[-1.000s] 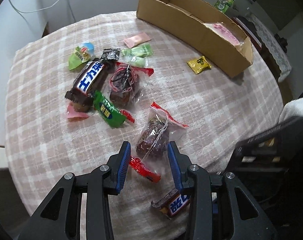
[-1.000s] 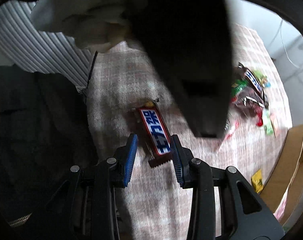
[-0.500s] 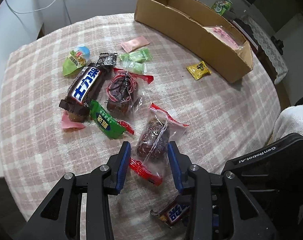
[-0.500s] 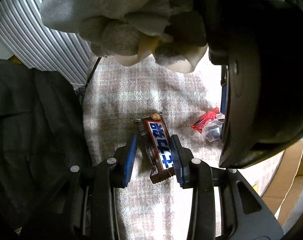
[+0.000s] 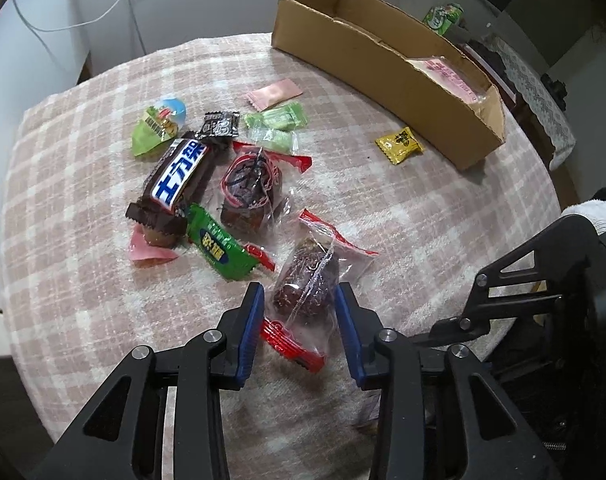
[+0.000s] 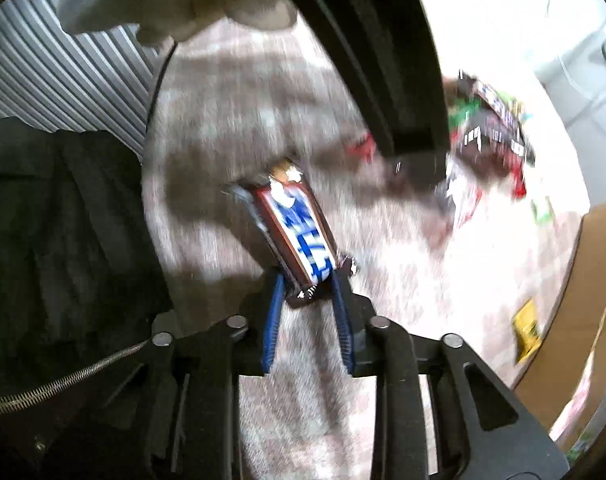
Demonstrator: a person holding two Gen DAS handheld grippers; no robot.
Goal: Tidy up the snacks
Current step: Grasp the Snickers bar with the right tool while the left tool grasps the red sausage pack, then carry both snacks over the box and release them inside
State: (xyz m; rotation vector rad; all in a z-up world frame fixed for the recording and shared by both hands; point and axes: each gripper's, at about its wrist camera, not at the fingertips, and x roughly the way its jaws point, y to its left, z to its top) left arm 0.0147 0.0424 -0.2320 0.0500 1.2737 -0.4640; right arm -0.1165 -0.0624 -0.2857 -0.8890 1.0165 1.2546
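Note:
My right gripper (image 6: 307,286) is shut on a small brown chocolate bar with a blue and white label (image 6: 295,232), lifted off the checked tablecloth; the view is blurred. My left gripper (image 5: 299,300) is open, its blue fingers on either side of a clear packet with a dark cake (image 5: 309,276) lying on the cloth. A pile of snacks lies beyond: a large chocolate bar (image 5: 179,178), a green packet (image 5: 219,246), a second cake packet (image 5: 251,188). A long cardboard box (image 5: 383,64) stands at the back right and holds a pink packet (image 5: 451,76).
A yellow candy (image 5: 399,145) lies near the box. Pink (image 5: 273,94) and light green sweets (image 5: 277,120) lie behind the pile. The right gripper's body (image 5: 543,292) fills the lower right of the left wrist view. The round table's edge (image 5: 543,184) runs at the right.
My right gripper has shut on the small chocolate bar and lifted it from the cloth. My left gripper stays open and has moved slightly forward around the cake packet.

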